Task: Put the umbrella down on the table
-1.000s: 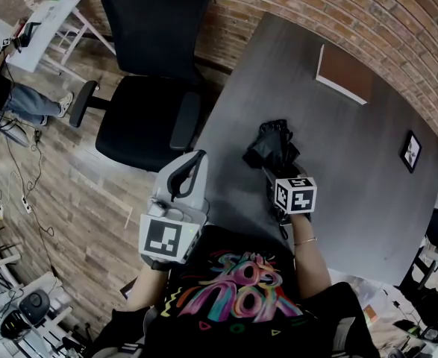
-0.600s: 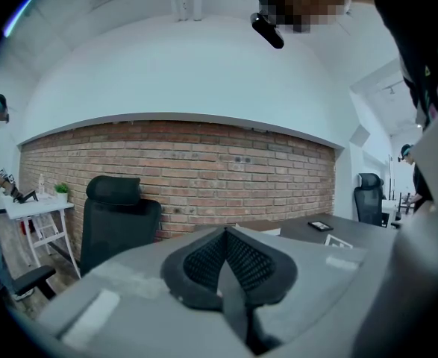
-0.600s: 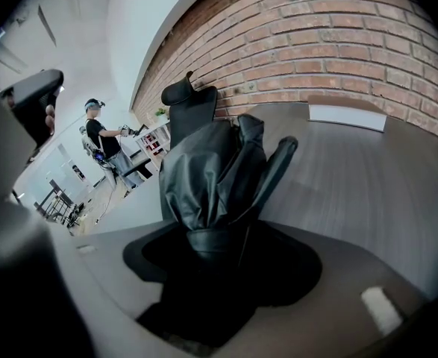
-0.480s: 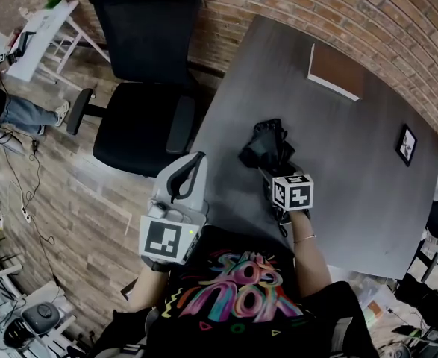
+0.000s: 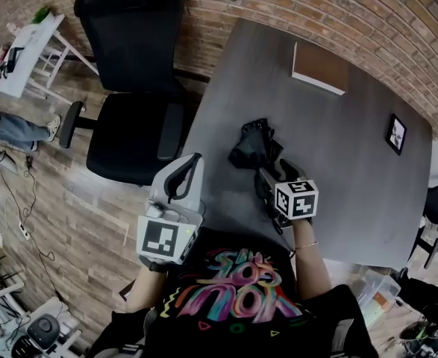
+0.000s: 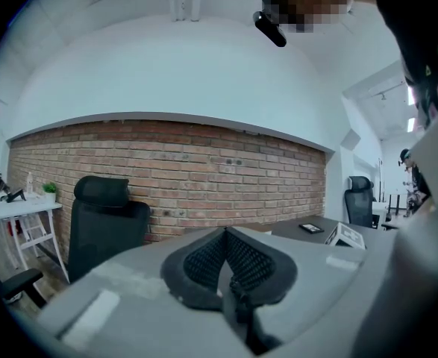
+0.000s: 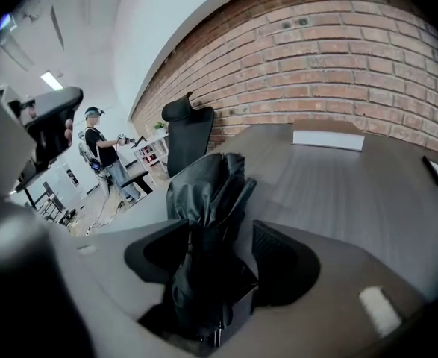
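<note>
A black folded umbrella [image 5: 254, 144] lies along the near left part of the dark grey table [image 5: 353, 148], its crumpled canopy pointing away from me. My right gripper [image 5: 274, 172] holds its near end. In the right gripper view the umbrella [image 7: 207, 200] fills the gap between the two pads of the right gripper [image 7: 217, 239], which is shut on it, low over the table [image 7: 353, 185]. My left gripper [image 5: 191, 166] hangs off the table's left edge, shut on nothing; in its own view the left gripper [image 6: 224, 237] has its pads pressed together.
A black office chair [image 5: 133, 88] stands left of the table against the brick wall. A brown book with white edges [image 5: 319, 69] and a small black framed object [image 5: 395, 133] lie at the table's far side. A white desk [image 5: 24, 51] stands at far left.
The head view has shifted. The umbrella and the right gripper now show slightly farther left on the table, with more of the gripper's body in sight. The left gripper has kept its place.
</note>
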Tool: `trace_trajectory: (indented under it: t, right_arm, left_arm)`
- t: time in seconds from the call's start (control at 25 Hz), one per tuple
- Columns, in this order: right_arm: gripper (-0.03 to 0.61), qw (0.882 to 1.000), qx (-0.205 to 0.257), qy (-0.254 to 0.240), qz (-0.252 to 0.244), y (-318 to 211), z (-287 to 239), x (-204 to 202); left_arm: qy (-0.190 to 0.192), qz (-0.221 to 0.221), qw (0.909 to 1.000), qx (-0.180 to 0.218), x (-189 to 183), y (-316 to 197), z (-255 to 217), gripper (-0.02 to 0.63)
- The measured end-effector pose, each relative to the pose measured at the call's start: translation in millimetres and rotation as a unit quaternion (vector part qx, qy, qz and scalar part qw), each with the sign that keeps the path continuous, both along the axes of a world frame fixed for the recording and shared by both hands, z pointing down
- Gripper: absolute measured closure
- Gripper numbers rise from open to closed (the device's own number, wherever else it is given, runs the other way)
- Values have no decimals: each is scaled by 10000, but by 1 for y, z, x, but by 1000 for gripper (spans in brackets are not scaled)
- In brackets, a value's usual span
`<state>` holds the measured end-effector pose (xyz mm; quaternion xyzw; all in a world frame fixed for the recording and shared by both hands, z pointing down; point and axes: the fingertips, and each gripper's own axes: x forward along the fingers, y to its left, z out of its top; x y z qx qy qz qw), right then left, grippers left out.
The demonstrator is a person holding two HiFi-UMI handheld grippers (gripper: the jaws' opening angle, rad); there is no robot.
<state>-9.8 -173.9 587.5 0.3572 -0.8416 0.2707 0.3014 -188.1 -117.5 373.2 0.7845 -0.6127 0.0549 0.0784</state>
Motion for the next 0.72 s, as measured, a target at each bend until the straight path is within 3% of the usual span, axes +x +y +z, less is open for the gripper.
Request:
trace_trajectory:
  t: [0.36,0.72]
  right_arm:
    - [324,9954,795,-394,376,-7,-65,22]
    - [373,9778,1773,-902,653,-7,-149,35]
  left_arm:
    - [-8,391,9992,68,18,-11,-3,614]
    - [19,813,9966,125,37,-22,-6,614]
